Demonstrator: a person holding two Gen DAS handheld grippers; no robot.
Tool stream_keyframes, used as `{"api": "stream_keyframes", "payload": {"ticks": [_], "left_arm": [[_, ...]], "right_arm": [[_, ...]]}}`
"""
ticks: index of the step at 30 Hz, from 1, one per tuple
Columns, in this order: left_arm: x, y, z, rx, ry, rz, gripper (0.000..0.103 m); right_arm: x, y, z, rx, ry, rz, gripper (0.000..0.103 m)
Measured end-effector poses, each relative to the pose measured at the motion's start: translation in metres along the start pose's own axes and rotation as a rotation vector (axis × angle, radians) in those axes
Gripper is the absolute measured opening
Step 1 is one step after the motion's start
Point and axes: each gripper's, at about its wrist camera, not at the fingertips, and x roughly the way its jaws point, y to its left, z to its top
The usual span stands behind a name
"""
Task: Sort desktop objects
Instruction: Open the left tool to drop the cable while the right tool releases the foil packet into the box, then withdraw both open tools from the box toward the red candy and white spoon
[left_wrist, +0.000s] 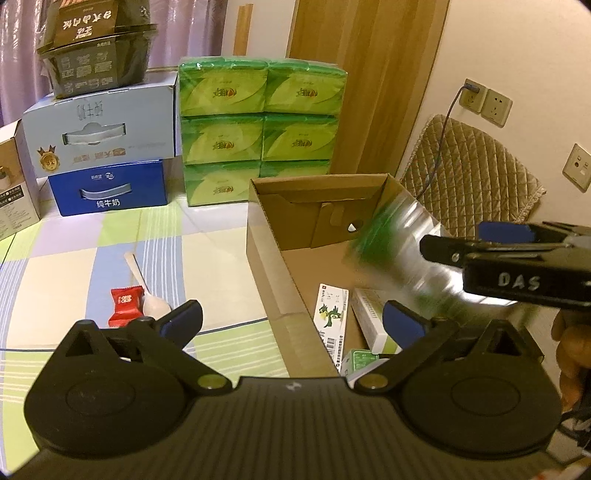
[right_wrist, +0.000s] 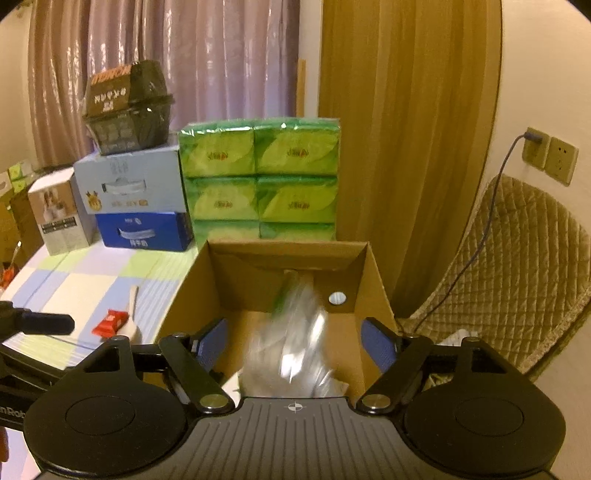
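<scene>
One cardboard box (right_wrist: 369, 280) stands open on the checked tablecloth (left_wrist: 74, 266). Over it a blurred clear bottle with a green label (right_wrist: 295, 332) tilts, long axis toward the far wall, between the right gripper's (right_wrist: 293, 341) spread fingers, contact unclear. Left gripper (left_wrist: 291, 321) gapes, empty.

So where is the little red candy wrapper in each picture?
Left wrist view: the red candy wrapper lies low on the left, on the checked tablecloth, just above the left gripper, touching the white spoon.
Right wrist view: it is at the left edge, on the tablecloth left of the cardboard box.
Shared landmark: the stack of green tissue packs behind the box.
</scene>
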Motion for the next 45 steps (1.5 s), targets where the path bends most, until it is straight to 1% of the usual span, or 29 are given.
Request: {"api": "stream_keyframes", "payload": {"ticks": [6, 16, 21, 23, 25, 36, 38, 45], "left_arm": [[-0.004, 0.008, -0.005, -0.018, 0.001, 0.005, 0.102], [-0.022, 0.023, -0.02, -0.056, 0.004, 0.026, 0.102], [-0.035, 0.032, -0.029, -0.066, 0.015, 0.047, 0.102], [-0.041, 0.036, -0.033, -0.068, 0.015, 0.057, 0.102], [-0.049, 0.039, -0.037, -0.071, 0.014, 0.069, 0.102], [-0.091, 0.063, -0.06, -0.092, 0.01, 0.107, 0.102], [-0.098, 0.071, -0.067, -0.102, 0.013, 0.112, 0.102], [-0.12, 0.105, -0.091, -0.15, 0.027, 0.162, 0.102]], "right_arm": [[-0.009, -0.002, -0.006, 0.011, 0.001, -0.007, 0.079], [-0.033, 0.004, -0.03, 0.062, 0.028, -0.003, 0.092], [-0.048, 0.014, -0.035, 0.081, 0.021, 0.01, 0.095], [-0.054, 0.02, -0.037, 0.087, 0.017, 0.017, 0.099], [-0.061, 0.027, -0.038, 0.085, 0.01, 0.025, 0.101], [-0.089, 0.071, -0.041, 0.064, -0.005, 0.097, 0.101], [-0.094, 0.08, -0.042, 0.059, -0.006, 0.117, 0.101], [-0.101, 0.121, -0.049, 0.001, 0.0, 0.177, 0.101]]}}
